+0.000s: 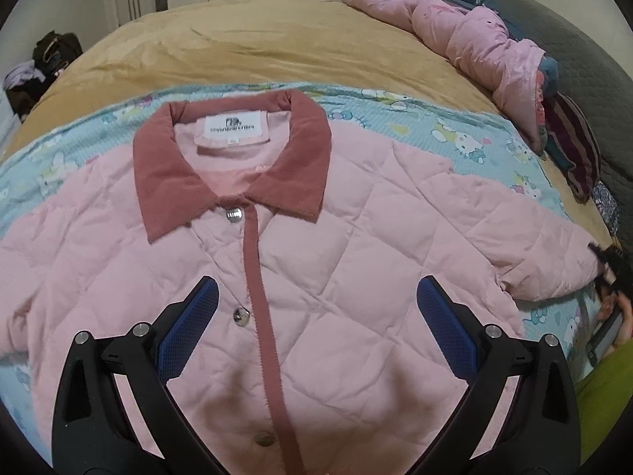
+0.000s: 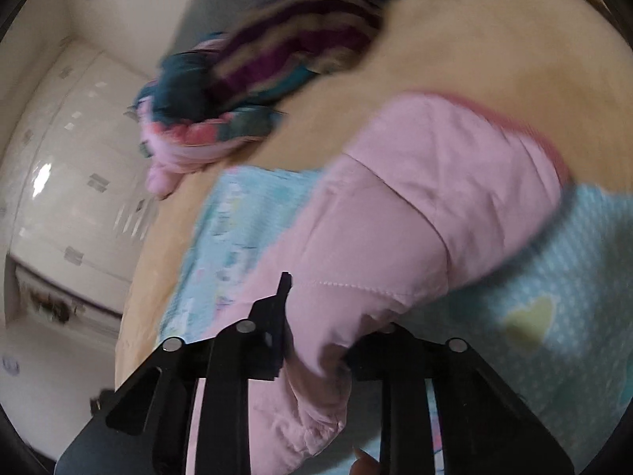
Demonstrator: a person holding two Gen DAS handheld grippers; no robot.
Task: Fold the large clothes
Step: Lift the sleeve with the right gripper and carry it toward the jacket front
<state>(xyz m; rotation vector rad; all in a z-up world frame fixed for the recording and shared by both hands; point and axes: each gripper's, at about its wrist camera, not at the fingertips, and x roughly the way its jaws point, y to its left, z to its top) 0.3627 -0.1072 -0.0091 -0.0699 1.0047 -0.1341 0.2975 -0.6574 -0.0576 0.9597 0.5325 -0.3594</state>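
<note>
Left wrist view is showing a pink quilted jacket (image 1: 356, 245) that is lying flat, front side up, on a light blue cartoon-print sheet (image 1: 467, 134), and this sheet is lying over a tan blanket (image 1: 237, 47) on the bed. The jacket's dusty-rose collar (image 1: 233, 166) is pointing toward the far side of the bed, with a white label (image 1: 236, 127) inside it, and a strip of the same rose colour with metal snap buttons (image 1: 241, 315) beside it is running down the front. The left gripper (image 1: 316, 308) is hanging above the chest of the jacket with its blue pads (image 1: 443, 316) wide apart, and nothing is between them. At the right edge of this view, the right gripper (image 1: 611, 265) is sitting at the end of the jacket's sleeve (image 1: 546, 261). Right wrist view is blurred, but it is showing the right gripper (image 2: 316, 340) with its black fingers (image 2: 277, 316) drawn close together and clamped on the pink sleeve (image 2: 395, 245), whose fabric is bunching between them. A heap of pink and dark clothes (image 1: 474, 39) is lying along the far right side of the bed, well apart from the jacket.
</note>
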